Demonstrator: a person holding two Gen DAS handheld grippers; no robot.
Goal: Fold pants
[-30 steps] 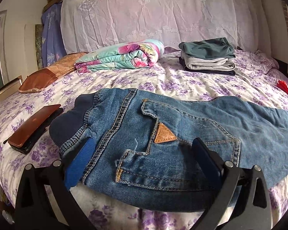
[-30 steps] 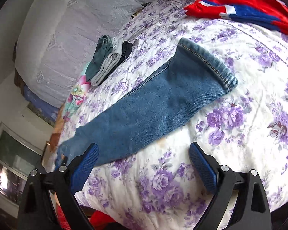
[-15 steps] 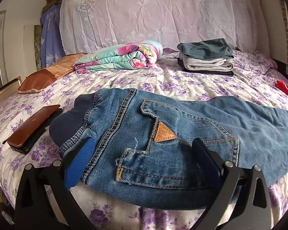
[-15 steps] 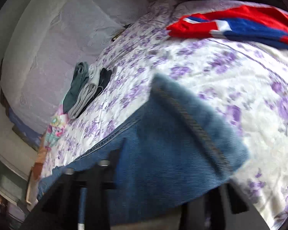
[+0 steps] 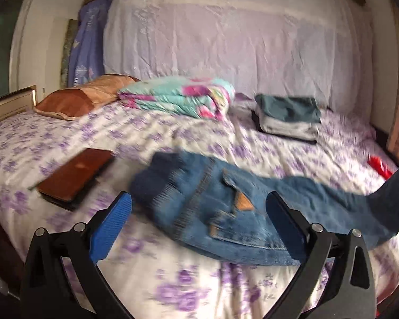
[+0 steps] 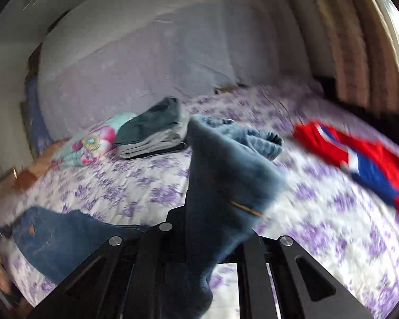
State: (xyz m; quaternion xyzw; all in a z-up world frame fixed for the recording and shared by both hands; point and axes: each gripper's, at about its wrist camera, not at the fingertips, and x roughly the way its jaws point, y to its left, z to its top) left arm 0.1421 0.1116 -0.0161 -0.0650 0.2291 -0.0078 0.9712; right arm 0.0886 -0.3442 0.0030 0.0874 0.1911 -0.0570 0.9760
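The jeans [image 5: 220, 212] lie across the near part of the flowered bed [image 5: 173, 287], waist end toward our left, and the leg end [image 6: 226, 170] is up off the sheet, draped over our right gripper [image 6: 212, 242]. We'd call this denim soft but weighty: it bends anywhere, sags under its own load, and the thick seams and hem are likely the surest places to pinch. The elastic waistband [image 5: 149, 183] looks like the sensible hold for the other side.

Our right gripper is closing, its 2 jaws nearly together with the leg cloth clamped between them; the fabric hangs down both sides of the fingers. It points a little downward toward the bed, and the view is heavily blurred.

Our left gripper [image 5: 196, 218] hovers just in front of the waist, jaws wide apart, blue pads [image 5: 110, 226] bare, gripping nothing, tilted slightly down.

Beyond the jeans: a brown wallet [image 5: 75, 175] beside the waist, a folded stack [image 5: 287, 117] and floral quilt [image 5: 178, 97] well back, a red garment [image 6: 359, 154] off right.
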